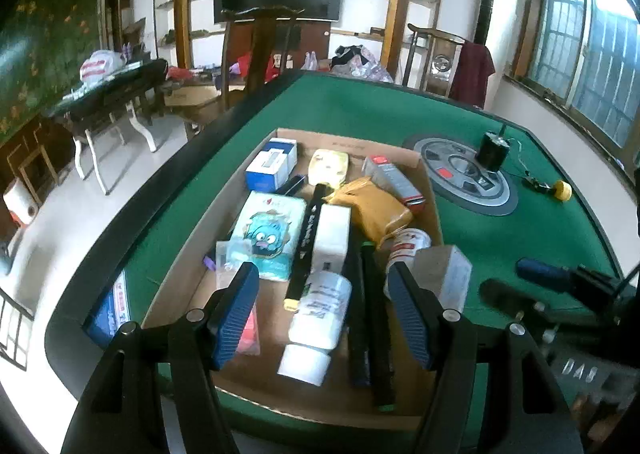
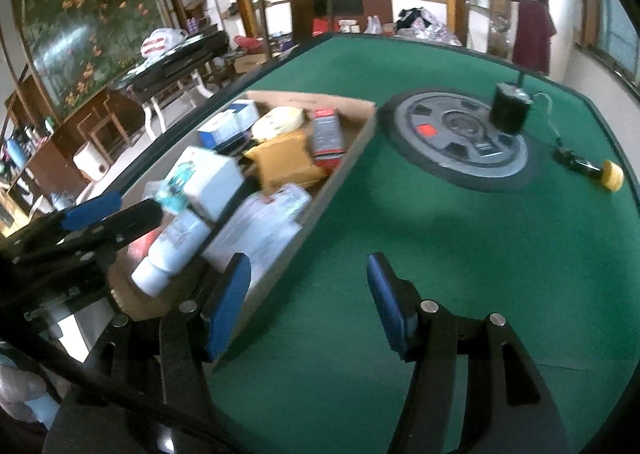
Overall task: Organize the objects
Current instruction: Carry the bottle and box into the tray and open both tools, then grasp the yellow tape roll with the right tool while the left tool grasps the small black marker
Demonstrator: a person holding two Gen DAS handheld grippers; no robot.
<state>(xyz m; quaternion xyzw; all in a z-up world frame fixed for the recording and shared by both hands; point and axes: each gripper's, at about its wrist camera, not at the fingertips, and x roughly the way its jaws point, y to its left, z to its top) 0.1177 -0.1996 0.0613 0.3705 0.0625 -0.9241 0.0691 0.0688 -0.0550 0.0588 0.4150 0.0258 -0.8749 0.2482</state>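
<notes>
The left claw (image 1: 324, 310) hung with its jaws apart and empty above the cardboard tray (image 1: 434, 210), its blue pads straddling a white bottle (image 1: 318, 318) without pressing on it. Left of that lay a cartoon-printed pack (image 1: 270, 234); to its right a black marker (image 1: 308, 238), a white box (image 1: 331, 234) and a yellow pouch (image 1: 376, 210). The tray looked nearly full, so any further item would do best lowered flat into a gap, not dropped. Farther right, the right claw (image 2: 308, 302) was likewise parted and empty over the bare green worktop (image 2: 460, 254), beside the tray's edge. A yellow-capped item (image 2: 610, 174) still lay outside, likely the next pickup.
</notes>
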